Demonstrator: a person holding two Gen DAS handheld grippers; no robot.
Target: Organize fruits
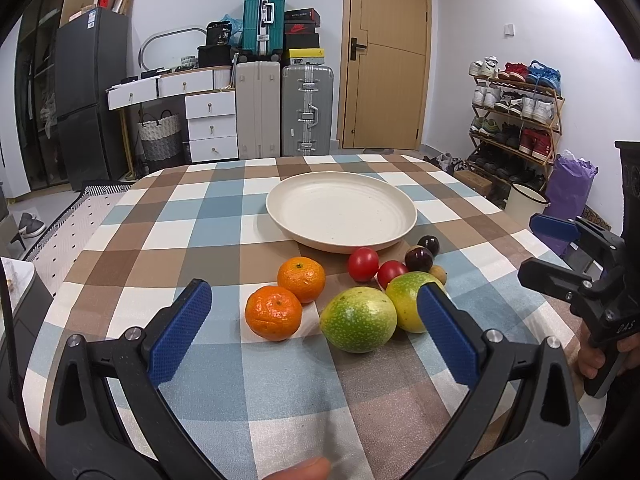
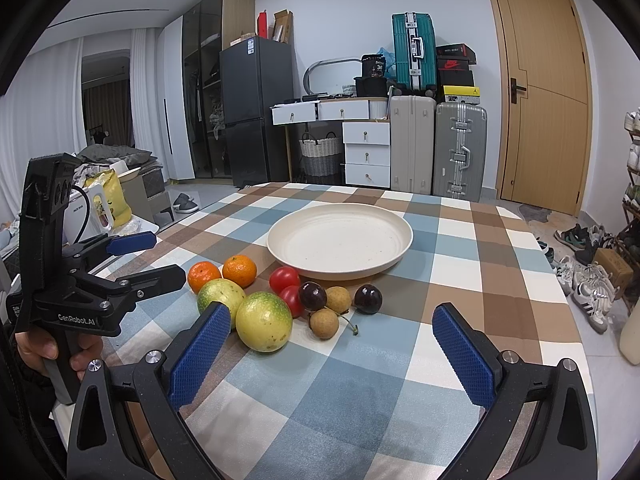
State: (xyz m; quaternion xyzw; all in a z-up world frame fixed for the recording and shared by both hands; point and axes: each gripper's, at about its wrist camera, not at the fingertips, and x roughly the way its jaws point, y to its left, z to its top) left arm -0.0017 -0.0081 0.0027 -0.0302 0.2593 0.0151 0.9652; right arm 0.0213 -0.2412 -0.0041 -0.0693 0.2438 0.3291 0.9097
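Both tools, left tool (image 1: 314,320) and right tool (image 2: 332,344), were spread apart above the worktop (image 2: 460,240); fruits lay beside the plate (image 2: 340,240).

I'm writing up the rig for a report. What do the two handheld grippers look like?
Both are alike: black plastic frames with silver bolts and jaws faced in blue knurled pads. The left gripper reads "GenRobot.AI" in white on its side in the right wrist view, with a black cable behind its upright black block. The right gripper shows white lettering too small to read. Bare fingers wrap each handle; no sleeves are clear.

A cream plate (image 1: 341,208) sits on the blue, brown and white checked tablecloth (image 1: 224,216), beside two orange mandarins (image 1: 273,312).
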